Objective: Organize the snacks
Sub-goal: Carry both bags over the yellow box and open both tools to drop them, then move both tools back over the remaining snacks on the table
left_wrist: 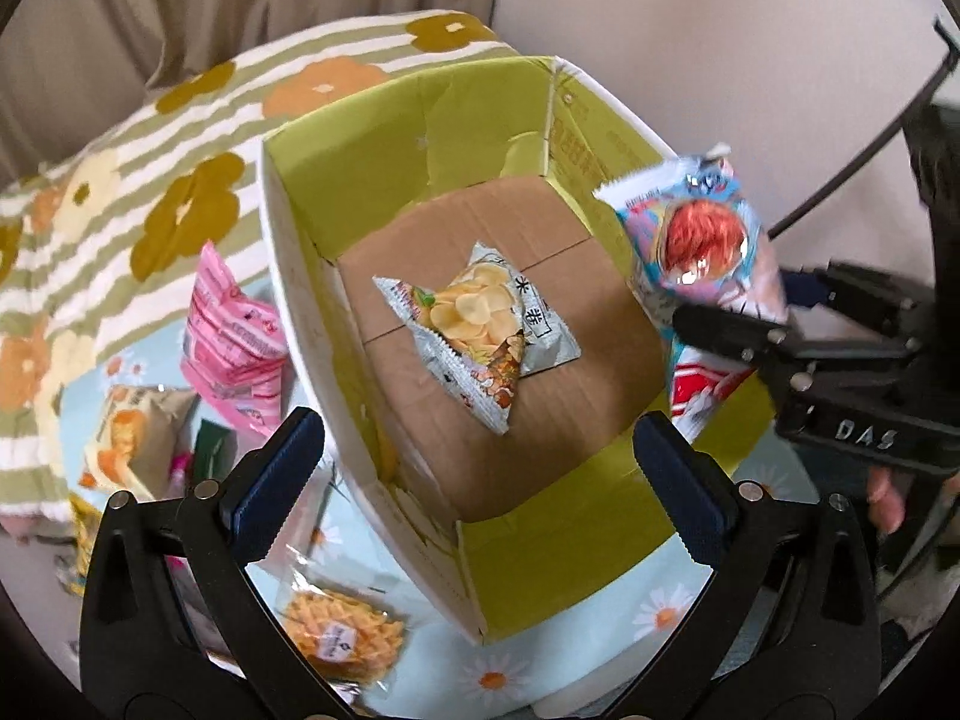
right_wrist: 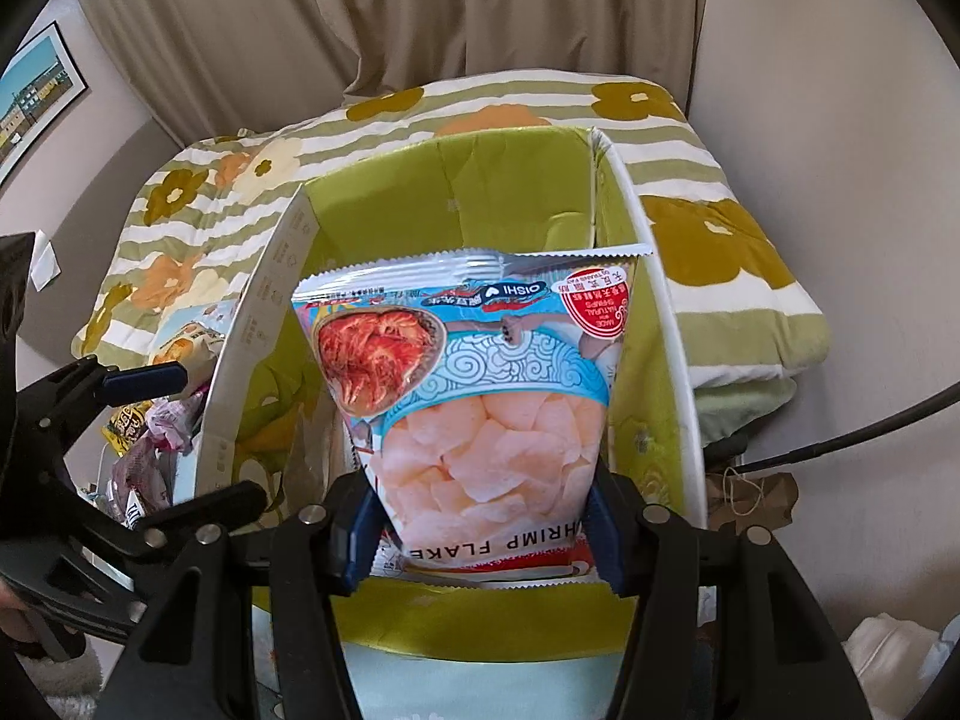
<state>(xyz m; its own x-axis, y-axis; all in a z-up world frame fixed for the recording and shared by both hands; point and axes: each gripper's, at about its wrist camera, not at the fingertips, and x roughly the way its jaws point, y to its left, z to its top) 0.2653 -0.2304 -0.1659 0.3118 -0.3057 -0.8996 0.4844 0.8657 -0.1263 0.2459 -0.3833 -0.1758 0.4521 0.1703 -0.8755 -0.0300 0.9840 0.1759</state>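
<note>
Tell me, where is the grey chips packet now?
In the left wrist view, the grey chips packet lies alone on the brown cardboard floor of the green box, near the centre, between the open left gripper's fingers.

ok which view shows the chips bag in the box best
The left wrist view: the chips bag lies in full sight on the box floor. In the right wrist view the shrimp flakes bag hides it.

The shrimp flakes bag reads "OISHI" and "HRIMP FLAKE".
</note>
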